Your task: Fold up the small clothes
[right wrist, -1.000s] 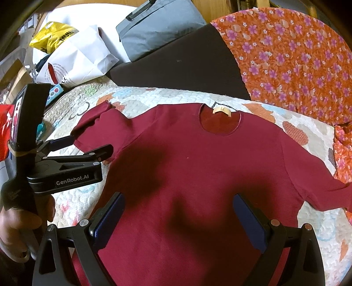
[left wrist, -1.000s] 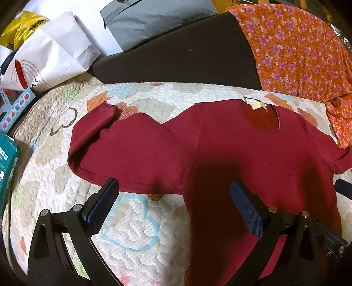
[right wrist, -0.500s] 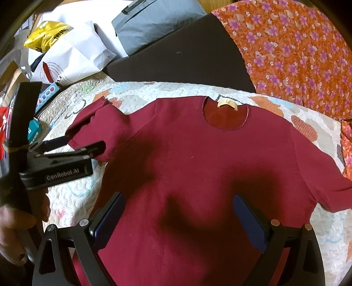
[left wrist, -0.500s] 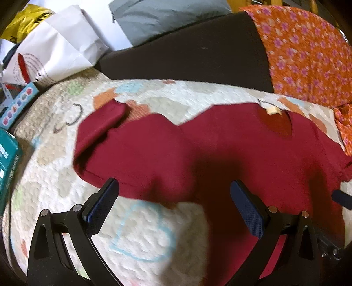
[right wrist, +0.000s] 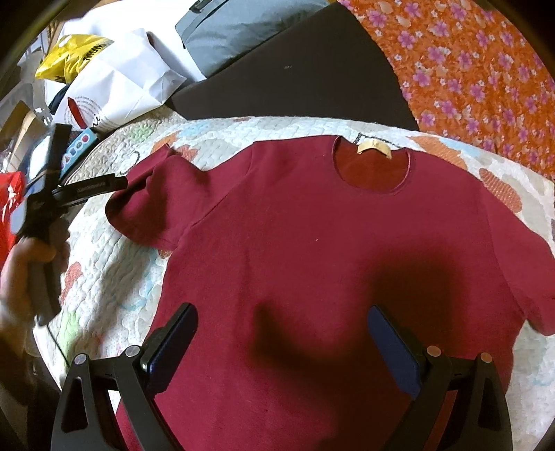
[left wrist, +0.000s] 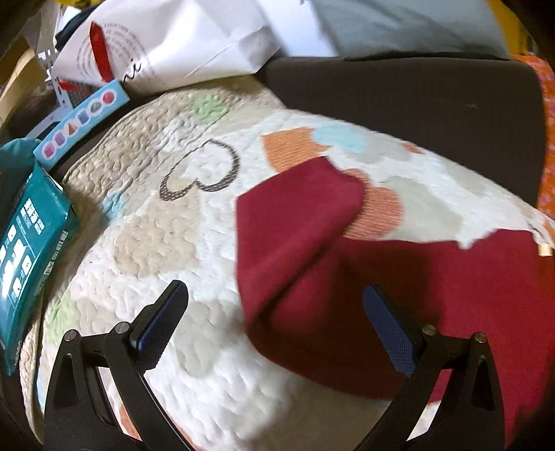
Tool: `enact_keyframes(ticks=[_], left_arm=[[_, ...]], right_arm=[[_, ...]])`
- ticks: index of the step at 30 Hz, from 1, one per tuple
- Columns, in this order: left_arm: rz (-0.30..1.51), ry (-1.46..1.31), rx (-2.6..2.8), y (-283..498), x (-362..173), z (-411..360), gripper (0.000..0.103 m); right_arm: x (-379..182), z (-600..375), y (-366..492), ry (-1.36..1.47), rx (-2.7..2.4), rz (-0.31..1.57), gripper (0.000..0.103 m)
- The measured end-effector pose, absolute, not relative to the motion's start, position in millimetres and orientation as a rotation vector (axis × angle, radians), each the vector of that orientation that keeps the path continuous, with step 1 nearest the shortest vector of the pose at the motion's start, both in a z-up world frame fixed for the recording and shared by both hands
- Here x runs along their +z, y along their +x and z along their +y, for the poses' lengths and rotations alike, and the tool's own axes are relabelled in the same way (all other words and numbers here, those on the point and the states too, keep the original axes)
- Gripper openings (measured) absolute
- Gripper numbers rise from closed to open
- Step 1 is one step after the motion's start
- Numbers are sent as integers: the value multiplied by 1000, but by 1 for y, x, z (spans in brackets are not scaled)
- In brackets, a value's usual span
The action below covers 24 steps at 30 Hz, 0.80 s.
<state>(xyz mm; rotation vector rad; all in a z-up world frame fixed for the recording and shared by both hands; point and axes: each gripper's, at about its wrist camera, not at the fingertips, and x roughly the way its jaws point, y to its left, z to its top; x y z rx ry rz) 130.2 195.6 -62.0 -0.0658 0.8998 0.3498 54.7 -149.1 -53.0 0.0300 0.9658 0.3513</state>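
A dark red short-sleeved shirt (right wrist: 329,249) lies spread flat, neck away from me, on a quilted mat (right wrist: 114,274). Its left sleeve (left wrist: 295,222) fills the middle of the left wrist view. My left gripper (left wrist: 275,312) is open just above that sleeve's outer edge, with nothing between its fingers. In the right wrist view the left gripper (right wrist: 104,185) shows at the far left beside the sleeve (right wrist: 156,201), held by a hand (right wrist: 24,277). My right gripper (right wrist: 282,333) hovers open over the shirt's lower middle.
A dark cushion (right wrist: 295,69) and an orange floral cloth (right wrist: 468,69) lie behind the mat. A white paper bag (left wrist: 166,45), a teal box (left wrist: 27,249) and a light blue box (left wrist: 79,121) crowd the mat's left side. A grey bag (right wrist: 242,24) sits at the back.
My left gripper has swung left and come closer to the shirt's left sleeve. The right gripper has shifted slightly forward over the shirt. Both stay open.
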Motion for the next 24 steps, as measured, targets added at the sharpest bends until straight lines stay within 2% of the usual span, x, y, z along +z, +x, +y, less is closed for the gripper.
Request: enact_keyframes(ticks=[4,7,9,11,12,14,19,24], left_arm=[[931,-32,383,145,-77,208,95],[968,-47,363,157,-93,214,74],[961,-79,339,161,-97,217,52],[943,-151,307,162,-95,221,37],[940,-165,312,163,-93,221,26],[923,-230,301,159,-83,225,13],[822,-423,130,142,-27,213,11],[712,-475,-177,115,41,147,11]], right_arm=[[-56,-151,57,34,356,973,98],[-60,-153,60,42,353,982,98],[-63,-154,61,49,352,994,98],[-67,-155,62,56,349,1008,98],[-68,-156,62,59,347,1013,98],[-69,-158,62,63,346,1016,98],[-65,-167,61,76,334,988,98],[-50,-188,58,134,298,950,98]])
